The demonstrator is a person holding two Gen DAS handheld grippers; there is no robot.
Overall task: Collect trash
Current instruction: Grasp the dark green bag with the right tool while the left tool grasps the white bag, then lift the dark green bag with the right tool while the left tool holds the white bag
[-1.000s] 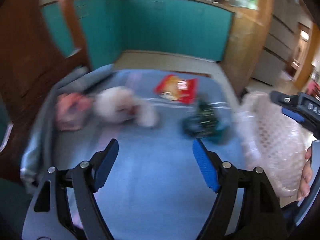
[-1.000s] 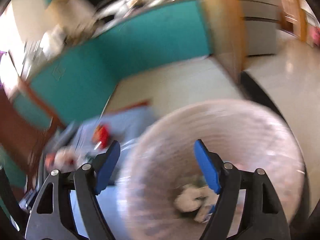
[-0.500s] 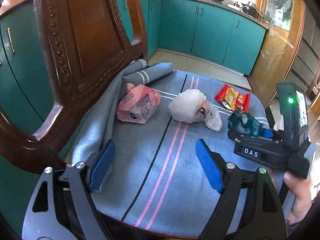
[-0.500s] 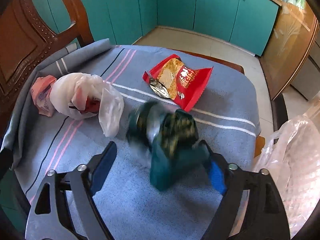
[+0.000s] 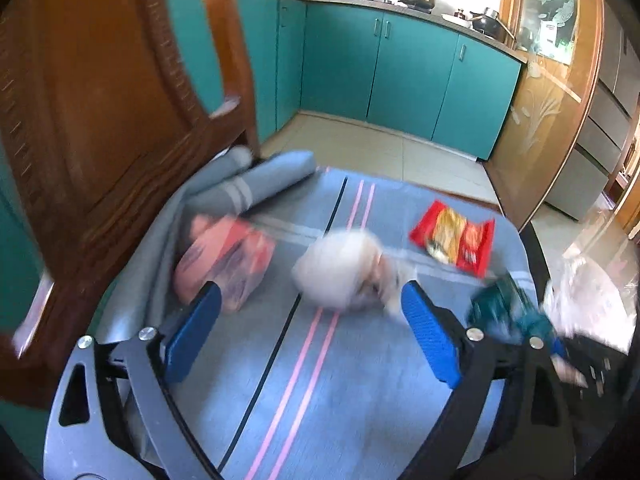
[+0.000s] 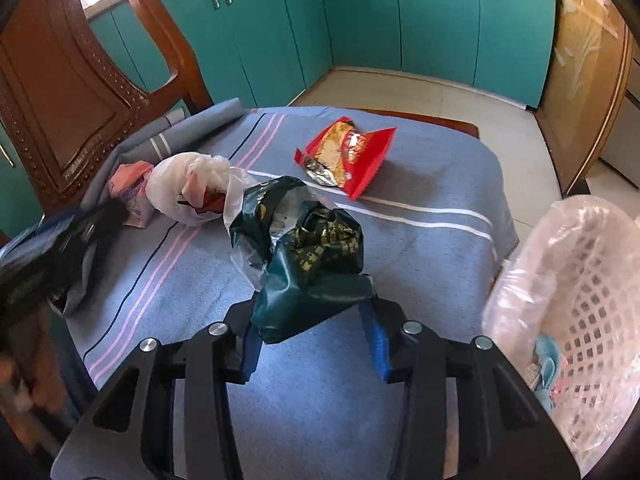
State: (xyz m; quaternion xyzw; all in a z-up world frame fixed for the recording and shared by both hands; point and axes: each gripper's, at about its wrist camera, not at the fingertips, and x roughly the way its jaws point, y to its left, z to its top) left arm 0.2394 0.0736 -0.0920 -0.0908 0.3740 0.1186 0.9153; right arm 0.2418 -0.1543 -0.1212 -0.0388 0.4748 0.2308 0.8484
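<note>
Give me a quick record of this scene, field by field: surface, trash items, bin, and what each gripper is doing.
surface: blue striped cloth over a table
trash on cloth: red snack bag, white plastic bag, pink wrapper
bin: white basket lined with plastic, at the right of the table
right gripper: closing on the green bag
left gripper: opening, nothing between its pads, white plastic bag just ahead

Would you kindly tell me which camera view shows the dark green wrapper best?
The right wrist view: the dark green wrapper sits sharp and central between the closing right gripper pads. The left wrist view shows it only as a small blur at the right edge.
</note>
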